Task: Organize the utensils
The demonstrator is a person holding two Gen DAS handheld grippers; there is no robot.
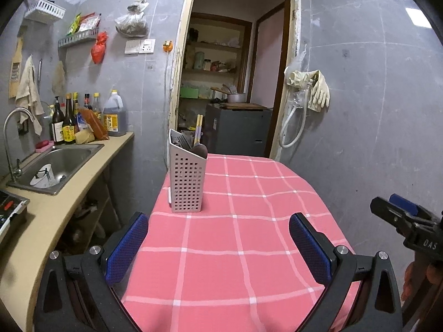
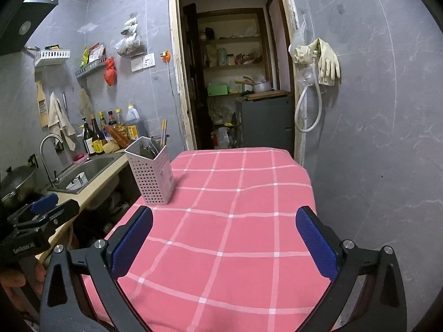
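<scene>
both the left gripper [image 1: 218, 246] and right gripper [image 2: 224, 243] hung wide apart and empty above the pink checked table [image 1: 249, 249], while the tall utensil holder [image 1: 187, 177], near the table's far left edge, looked easily toppled by a nudge.

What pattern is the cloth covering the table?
The tablecloth is pink with a white grid check, seen best in the right wrist view.

My target, the perforated grey utensil holder [image 1: 187, 178], stands upright at the table's far left corner. It contains dark utensils [image 1: 182, 140] and yellow chopsticks [image 1: 198, 127], handles protruding above its slanted rim.
</scene>
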